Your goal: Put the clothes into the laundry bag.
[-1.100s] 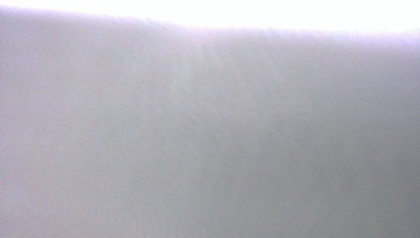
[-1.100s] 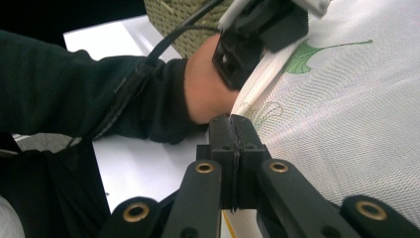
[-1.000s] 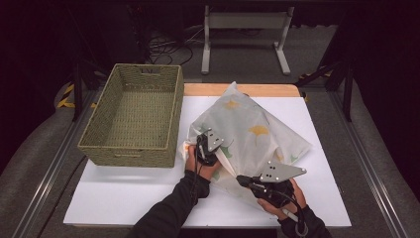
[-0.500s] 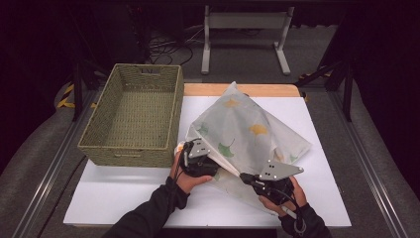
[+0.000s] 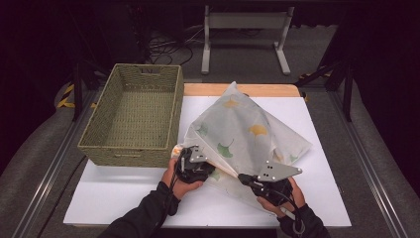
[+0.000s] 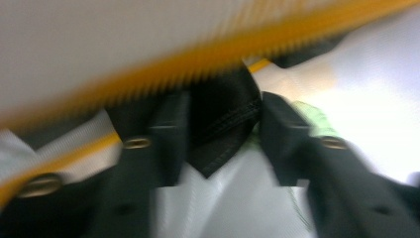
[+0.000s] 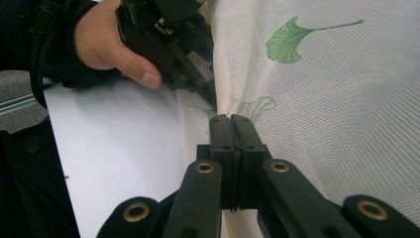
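Two grippers: worked one cloth edge.
Cloth (image 5: 247, 134): lay on the white table (image 5: 119, 193), right of the basket (image 5: 131, 119).
Right gripper (image 7: 231, 121): jaws pressed together on the cloth, anchoring it.
Left gripper (image 5: 192, 166): jaws apart, just been closing around the hem, probably to re-grip.

You're at a lab test rig: white table (image 5: 124, 198) on aluminium rails (image 5: 381, 183), dark floor, cables (image 5: 166, 47) and metal stand (image 5: 245, 29) at 12 o'clock.

White table (image 5: 124, 198) fills frame centre, wicker basket (image 5: 133, 119) on its upper left, leaf-print cloth (image 5: 247, 134) spread centre-right, wooden strip (image 5: 208, 89) along far edge.
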A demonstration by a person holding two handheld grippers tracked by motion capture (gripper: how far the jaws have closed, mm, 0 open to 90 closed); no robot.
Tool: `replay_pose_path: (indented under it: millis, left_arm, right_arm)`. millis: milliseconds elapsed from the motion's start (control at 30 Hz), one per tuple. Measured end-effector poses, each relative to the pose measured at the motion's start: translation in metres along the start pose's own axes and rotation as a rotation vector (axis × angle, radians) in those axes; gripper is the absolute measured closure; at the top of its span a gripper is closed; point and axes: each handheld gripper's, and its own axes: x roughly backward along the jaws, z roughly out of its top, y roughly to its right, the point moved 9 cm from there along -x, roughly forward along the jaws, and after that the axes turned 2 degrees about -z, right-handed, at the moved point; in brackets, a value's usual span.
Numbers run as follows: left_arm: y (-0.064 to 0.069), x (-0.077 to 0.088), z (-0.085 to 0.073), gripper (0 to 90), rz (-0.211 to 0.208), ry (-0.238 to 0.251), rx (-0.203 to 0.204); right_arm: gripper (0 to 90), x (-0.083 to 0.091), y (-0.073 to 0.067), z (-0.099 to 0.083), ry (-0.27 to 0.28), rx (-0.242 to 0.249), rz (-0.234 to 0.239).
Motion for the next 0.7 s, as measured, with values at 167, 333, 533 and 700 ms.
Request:
replay_pose_path:
  millis: [167,333,533,700]
  left_arm:
    - [0.012,-0.013,0.020,85.2,-0.071,0.038,0.025]
    - [0.026,-0.032,0.044,85.9,-0.124,0.104,0.021]
    - [0.027,-0.045,0.069,85.9,-0.097,0.217,0.038]
    - [0.015,-0.055,0.077,86.4,-0.003,0.228,0.042]
  right_arm:
    - [89.7,-0.001,0.001,0.000,0.005,-0.010,0.006]
    - [89.6,0.000,-0.003,0.003,0.025,-0.013,0.029]
    - [89.6,-0.002,-0.010,0.010,0.050,-0.023,0.072]
    - [89.7,-0.004,-0.013,0.007,0.031,-0.021,0.078]
